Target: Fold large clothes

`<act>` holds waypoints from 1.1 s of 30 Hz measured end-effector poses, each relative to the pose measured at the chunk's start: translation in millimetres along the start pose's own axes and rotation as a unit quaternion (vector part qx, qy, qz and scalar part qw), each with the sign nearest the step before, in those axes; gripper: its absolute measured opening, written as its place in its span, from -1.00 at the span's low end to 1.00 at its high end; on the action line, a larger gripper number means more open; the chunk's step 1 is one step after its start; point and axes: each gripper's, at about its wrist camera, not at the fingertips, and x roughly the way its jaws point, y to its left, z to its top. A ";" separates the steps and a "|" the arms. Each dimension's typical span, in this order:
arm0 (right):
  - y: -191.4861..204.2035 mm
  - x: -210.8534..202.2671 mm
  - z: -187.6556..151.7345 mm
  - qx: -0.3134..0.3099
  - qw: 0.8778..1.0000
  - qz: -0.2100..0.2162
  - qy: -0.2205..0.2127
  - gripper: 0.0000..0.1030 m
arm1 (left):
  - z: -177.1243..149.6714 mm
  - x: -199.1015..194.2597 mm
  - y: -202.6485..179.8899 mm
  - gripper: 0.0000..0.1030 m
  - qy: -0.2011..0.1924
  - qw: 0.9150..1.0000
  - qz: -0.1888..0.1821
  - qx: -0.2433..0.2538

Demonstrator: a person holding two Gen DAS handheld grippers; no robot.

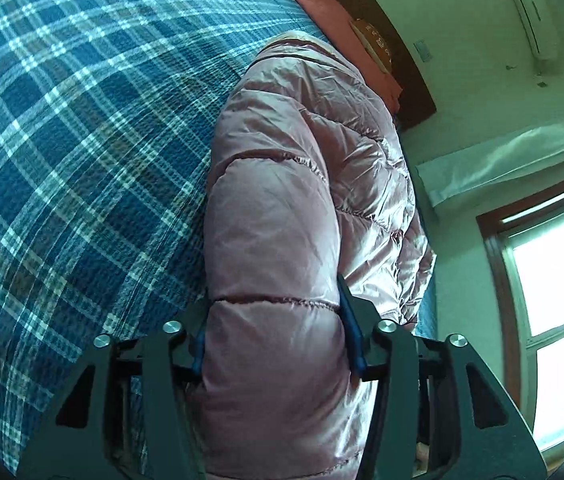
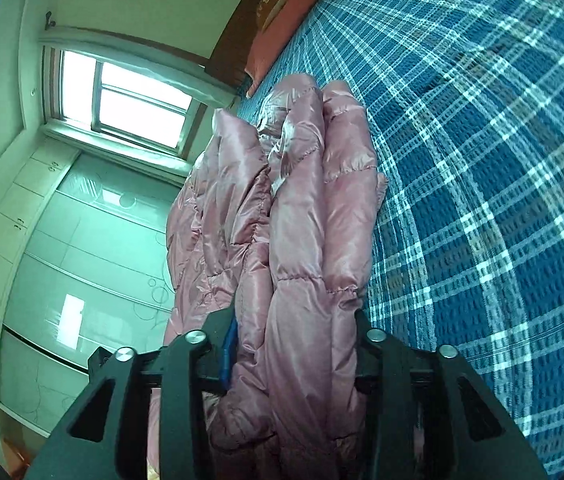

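Pink quilted puffer jacket (image 1: 282, 208) is lying on the blue plaid bedspread (image 1: 81, 140), shiny fabric, stitched seams dividing it into puffy panels, bunched into thick folds.

Left gripper (image 1: 277, 336) is straddling one fat padded section; blue pads sitting against both sides of it, fabric bulging past them, so it's gripping the jacket at a middling width.

Right gripper (image 2: 294, 344) is doing the same: several stacked layers are filling the gap between the fingers, pads against the fabric.

Left view is showing a smooth single panel, with an orange-pink pillow (image 1: 346, 28) at a dark wooden headboard (image 1: 394, 44), a wall air conditioner (image 1: 526, 12) and a bright window (image 1: 554, 280). Right view is showing the jacket (image 2: 282, 208) as multiple crumpled layers, edge-on, plus a glossy white wardrobe (image 2: 61, 260) that the left view isn't catching.
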 end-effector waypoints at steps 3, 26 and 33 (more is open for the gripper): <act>5.4 -11.6 7.3 -0.018 0.999 -0.026 0.003 0.31 | 5.8 -11.9 5.1 0.18 -0.002 1.000 -0.011 -0.009; -14.4 24.9 62.5 0.037 0.999 -0.002 -0.006 -0.50 | 46.2 40.3 -2.4 0.30 -0.007 1.000 0.023 0.007; -26.1 22.9 48.7 0.042 0.999 -0.002 -0.023 -0.51 | 43.0 42.1 -4.7 0.29 -0.019 0.999 0.031 0.009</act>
